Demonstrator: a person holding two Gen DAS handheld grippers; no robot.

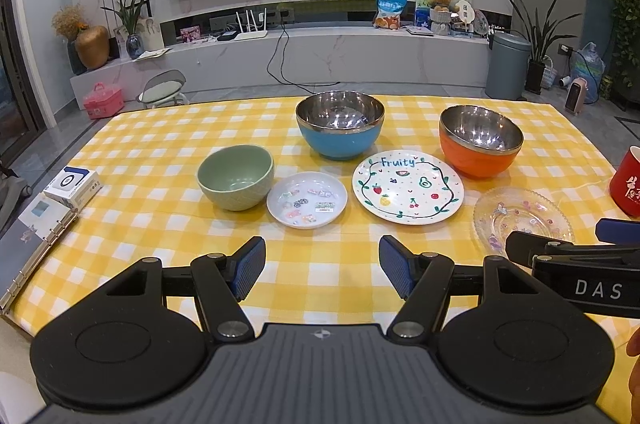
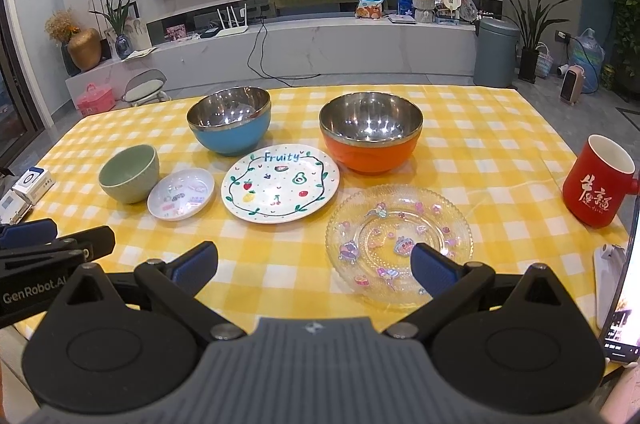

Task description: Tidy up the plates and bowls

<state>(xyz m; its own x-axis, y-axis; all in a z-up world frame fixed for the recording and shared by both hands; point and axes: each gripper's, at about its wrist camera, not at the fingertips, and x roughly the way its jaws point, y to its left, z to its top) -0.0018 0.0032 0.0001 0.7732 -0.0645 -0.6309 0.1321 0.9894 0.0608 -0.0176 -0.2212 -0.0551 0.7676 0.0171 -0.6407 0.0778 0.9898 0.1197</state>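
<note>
Left wrist view first, and the white round ceramic plate lettered "Fruity" [image 1: 408, 191] is our landmark on the table with the yellow-and-white checked cloth [image 1: 160, 151]. Behind it to the left stands the blue steel-lined bowl [image 1: 340, 125], behind it to the right the orange steel-lined bowl [image 1: 480, 141]. Just left of it lies the small white dish with tiny printed pictures [image 1: 307, 199], and beyond that the pale green ceramic bowl [image 1: 236, 177]. Right of the Fruity plate, the clear glass plate with pink decals [image 1: 520, 218] is partly hidden behind the right gripper [image 1: 568, 244], which itself is cut off at the frame edge. The red mug [image 1: 628, 183] is cut off there too. The left gripper [image 1: 322, 266] hovers low in front of the Fruity plate, level, its blue-padded fingers [image 1: 250, 266] spread apart and gripping nothing.

Over to the right wrist view. The Fruity plate [image 2: 280, 183] sits centre, blue bowl [image 2: 230, 121] and orange bowl [image 2: 370, 131] behind it, small dish [image 2: 181, 193] and green bowl [image 2: 130, 173] to its left. The glass plate [image 2: 400, 236] lies in front and to the right of it, its near rim covered by one blue-padded finger [image 2: 434, 270]. The right gripper [image 2: 314, 266] points forward, fingers released wide, empty. The red mug with white lettering [image 2: 596, 183] stands far right of the Fruity plate. The left gripper [image 2: 52, 244] pokes in at the left edge, mostly cut off.
</note>
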